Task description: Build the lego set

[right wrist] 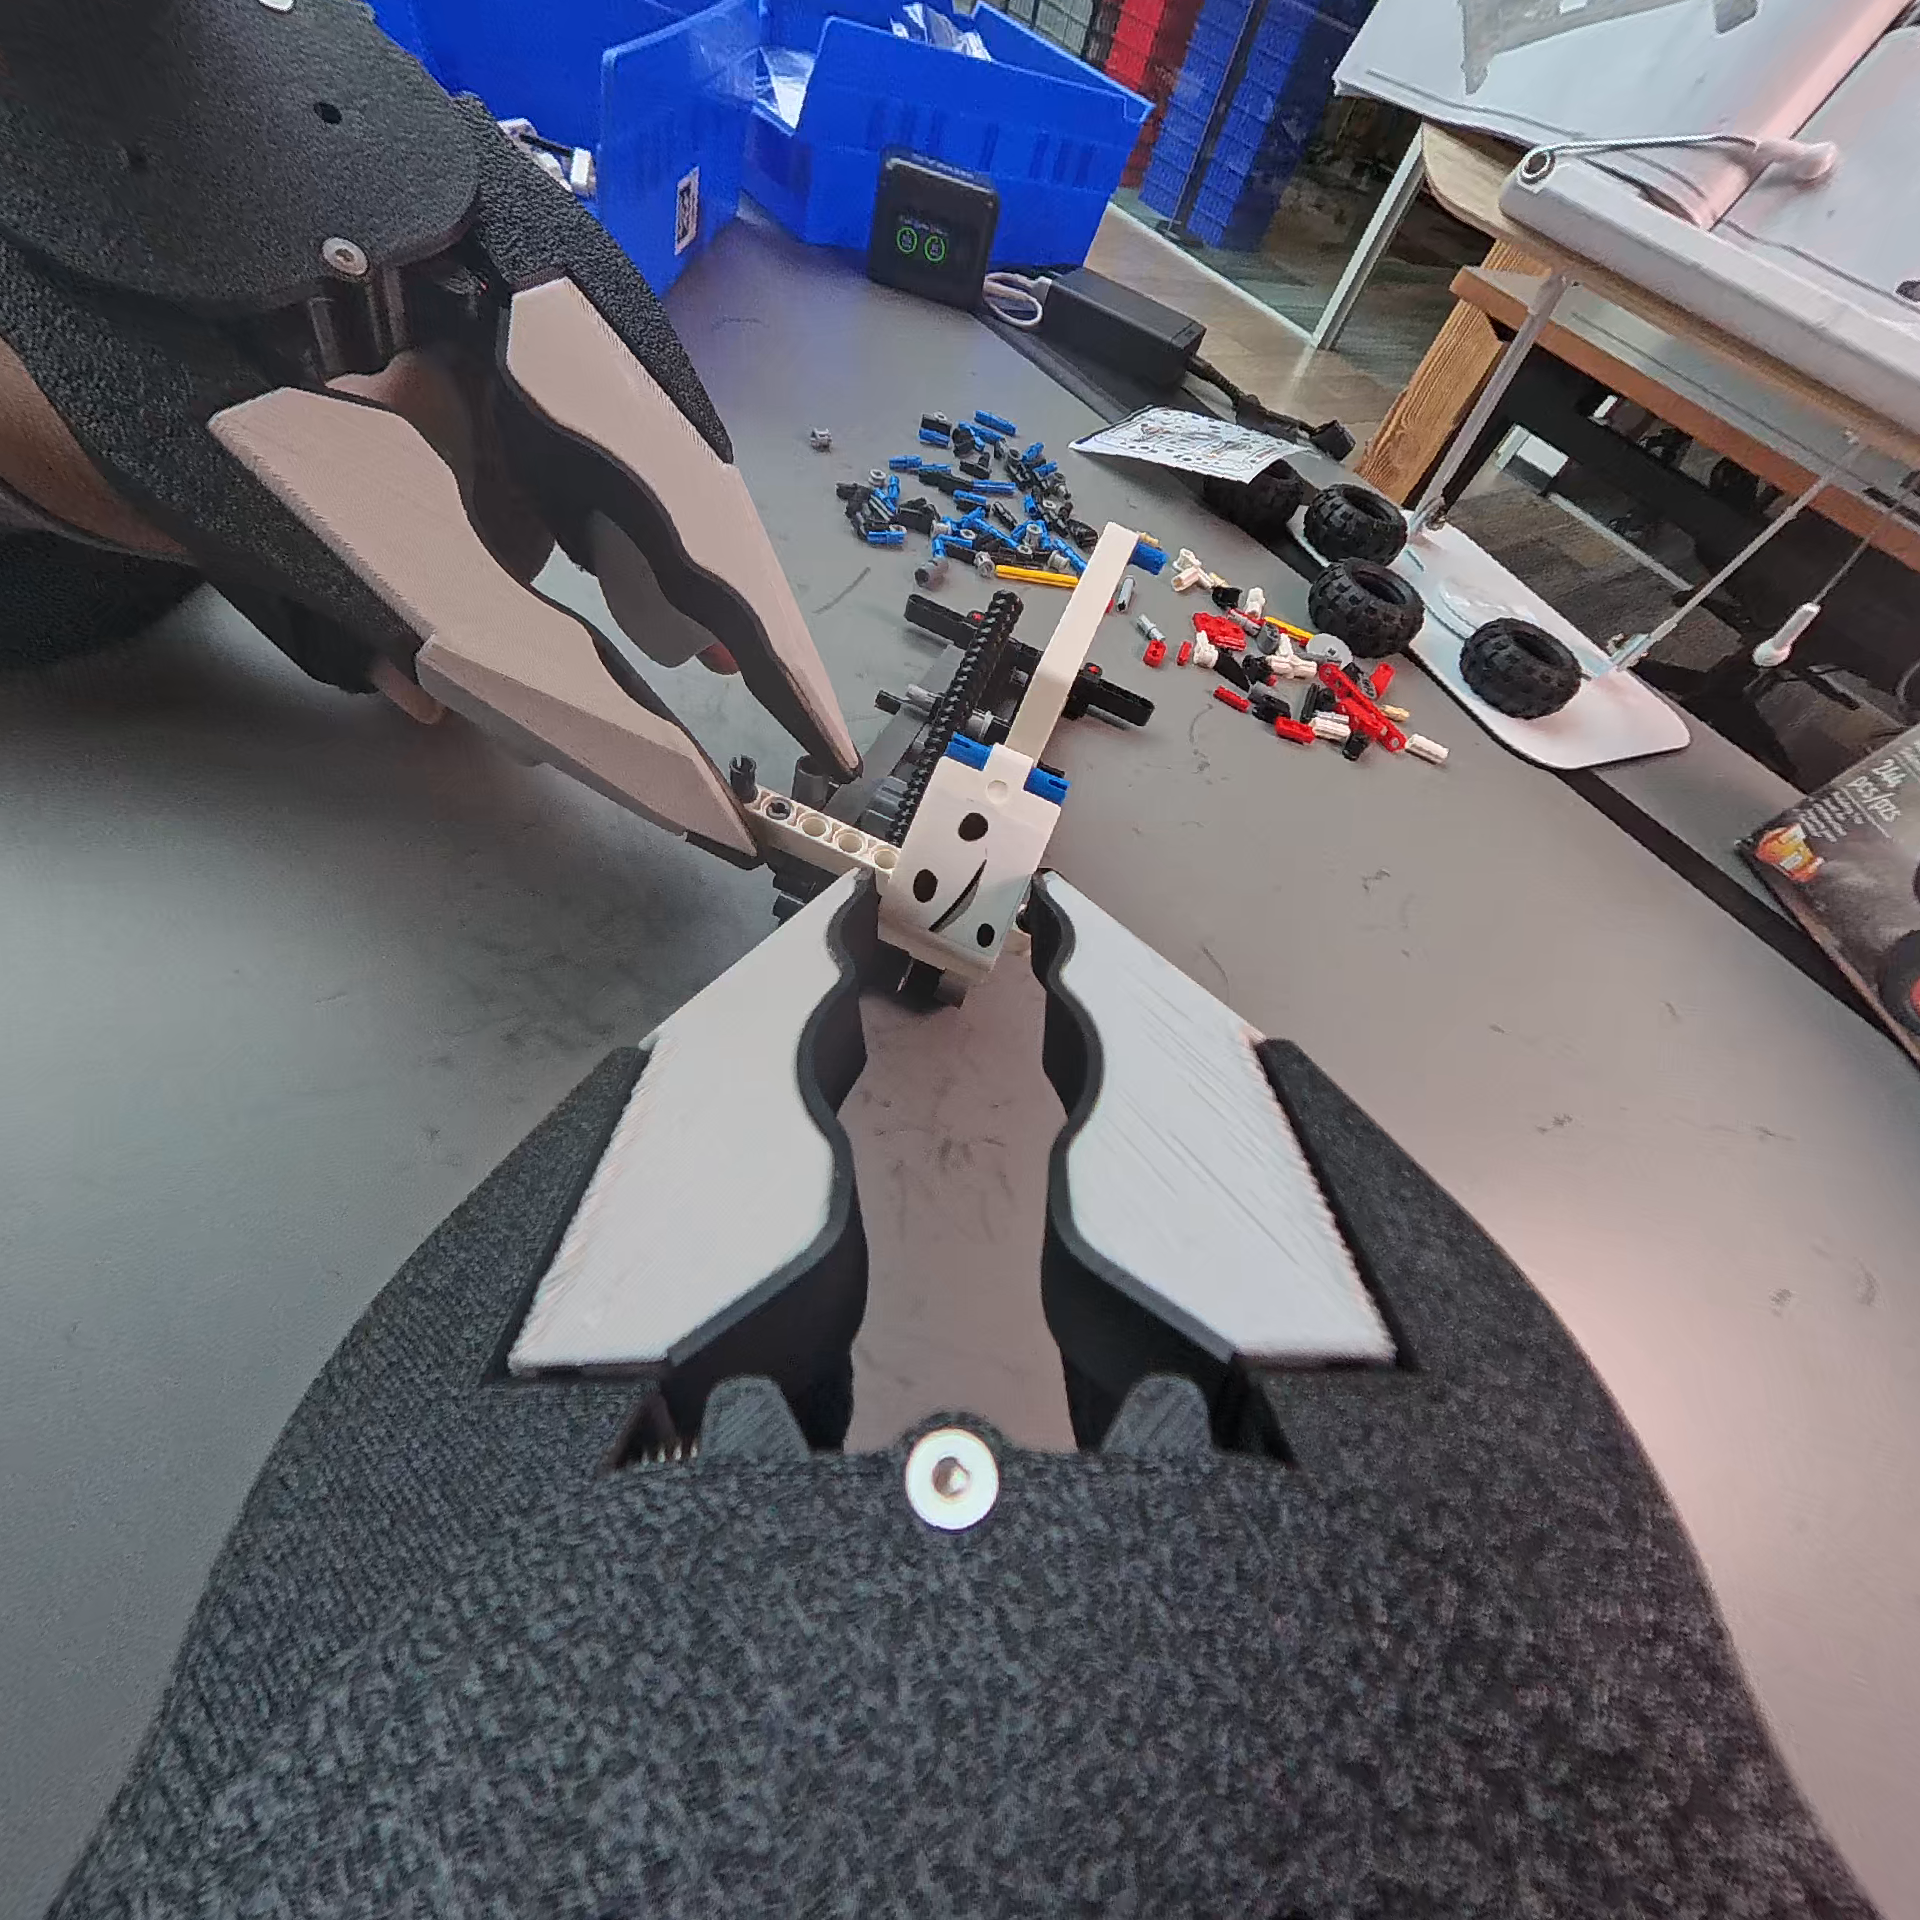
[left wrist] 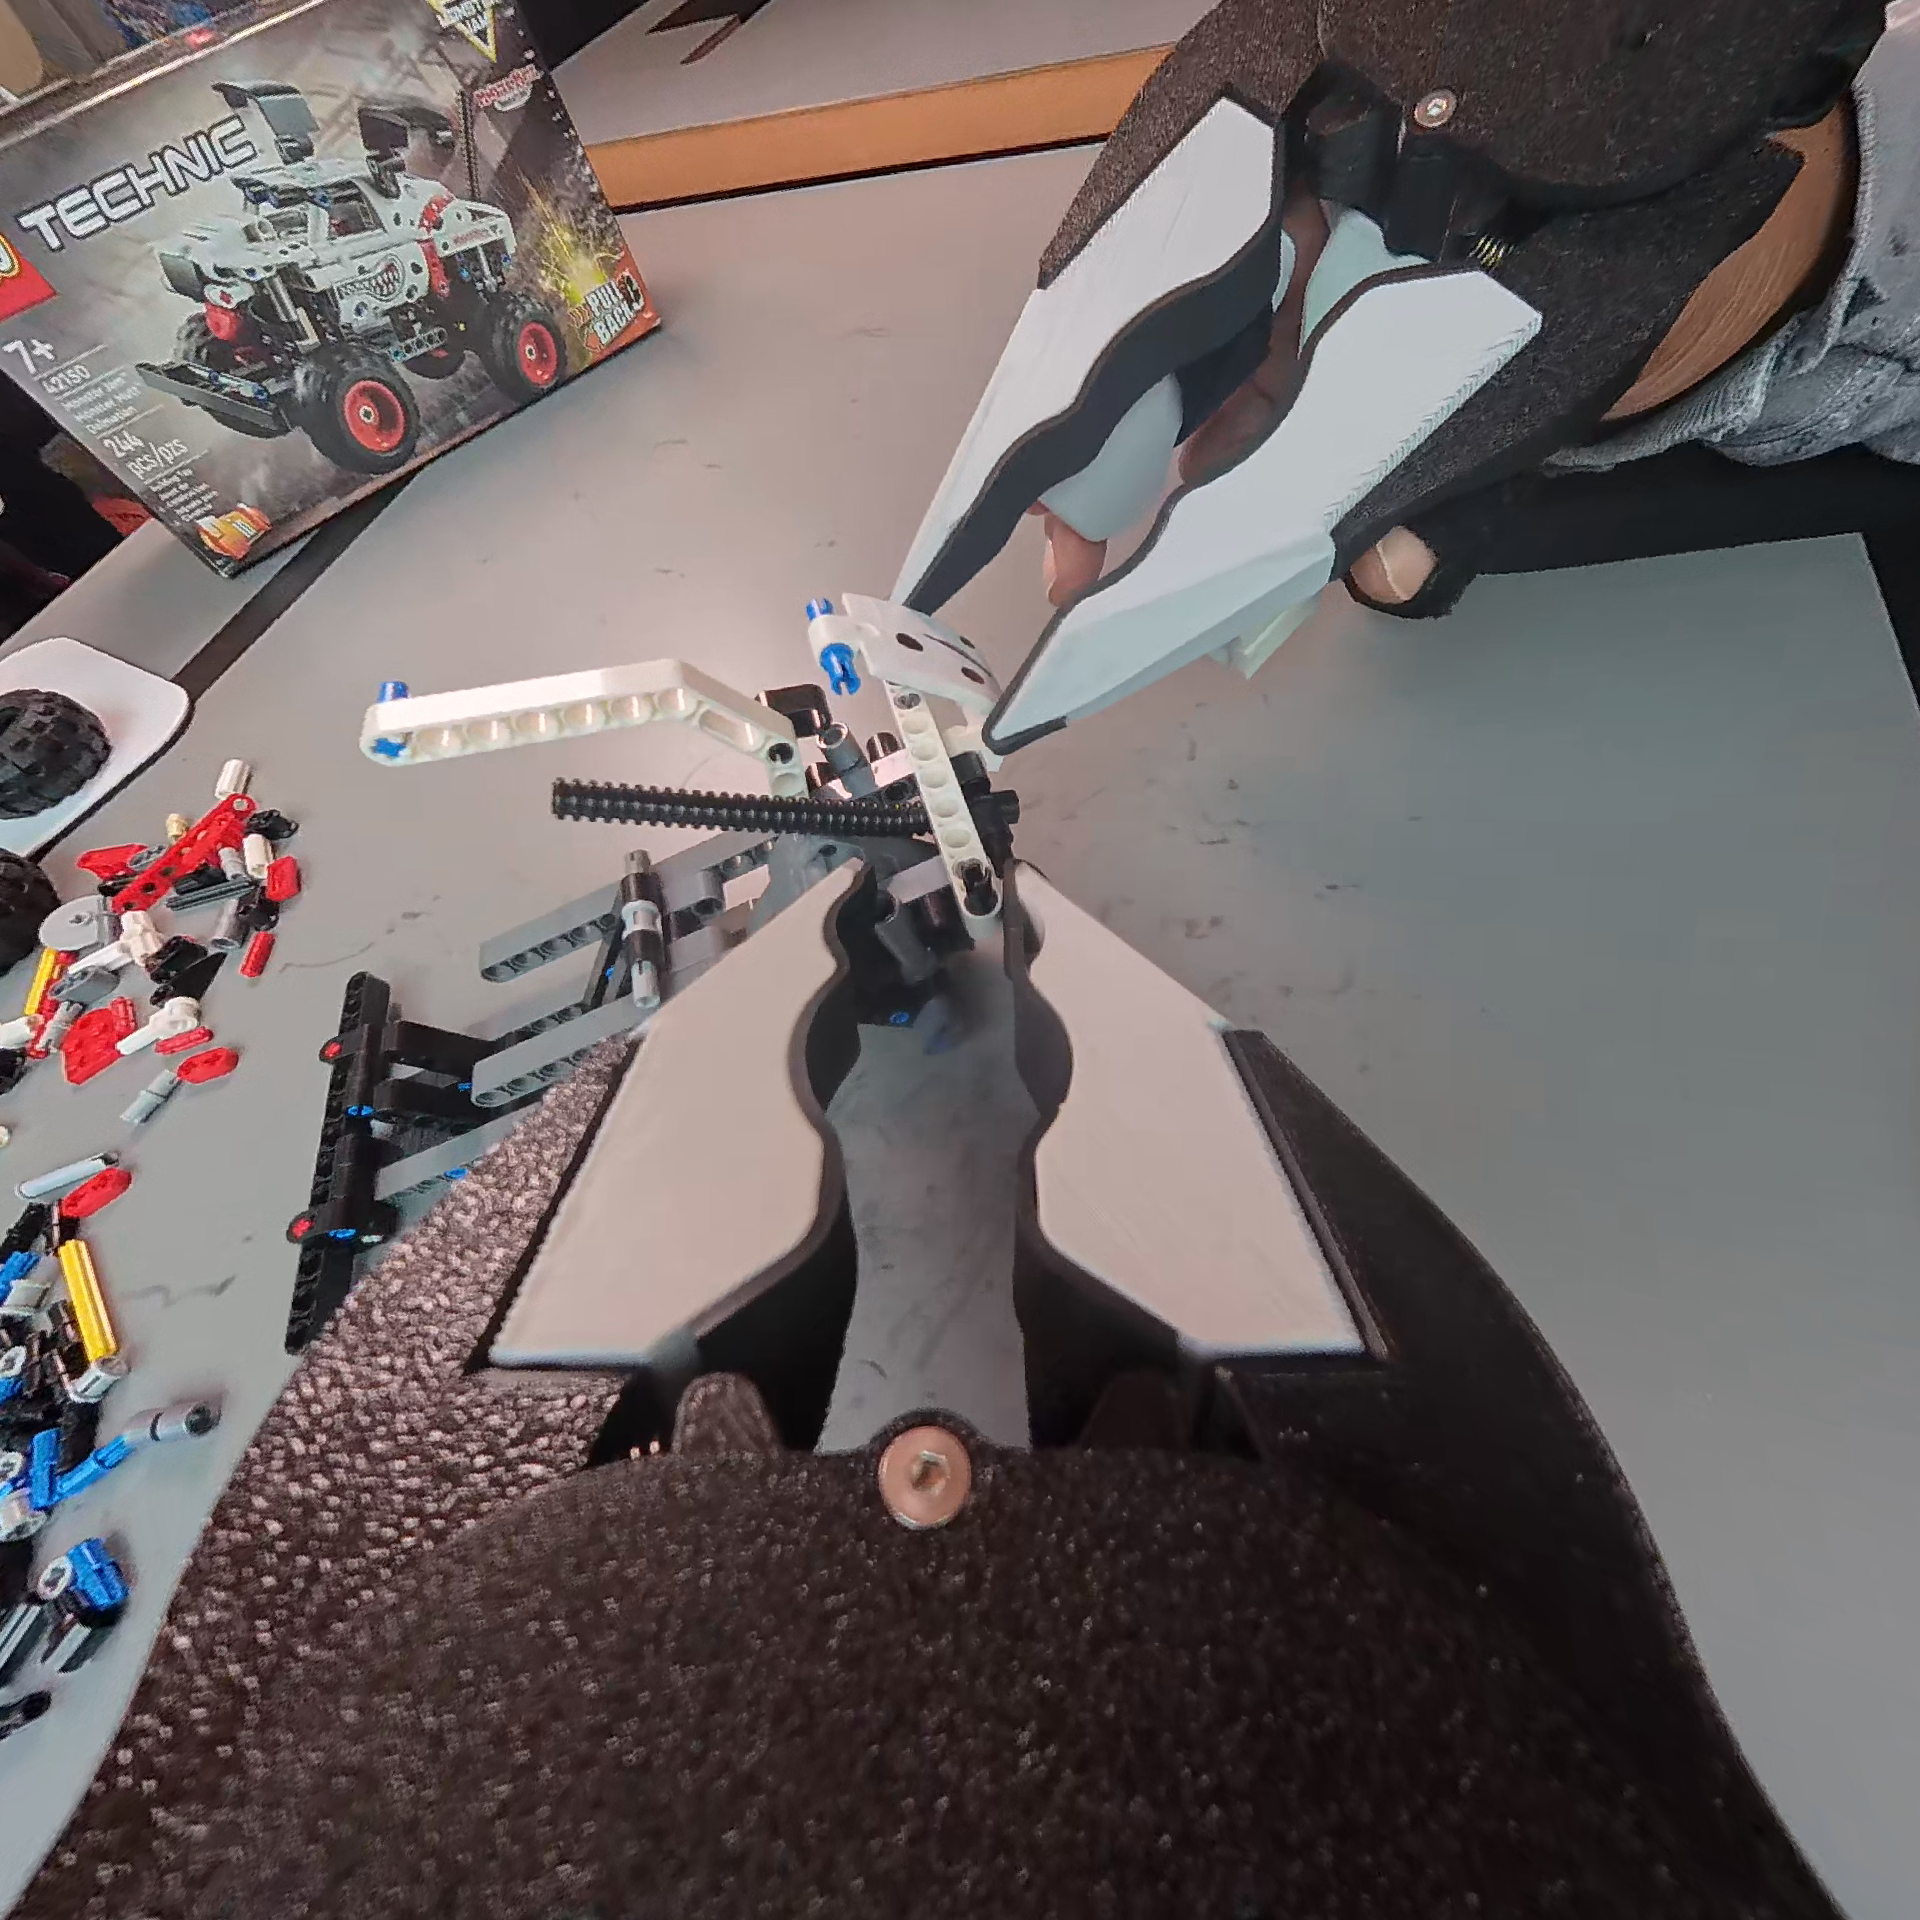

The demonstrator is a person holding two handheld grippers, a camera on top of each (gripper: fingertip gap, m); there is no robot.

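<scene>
We see a grey table [left wrist: 1455,935] with scuff marks, and on it, reaching left from between the left jaws, the half-built model [left wrist: 582,997]. Farther left of those jaws lie loose red, black, blue and yellow pieces [left wrist: 156,935]; the set's box [left wrist: 312,260] stands beyond them. Beyond the right jaws we see black tyres [right wrist: 1366,608] on a white sheet [right wrist: 1600,717], a sticker sheet [right wrist: 1184,442], and blue bins [right wrist: 935,114].
</scene>
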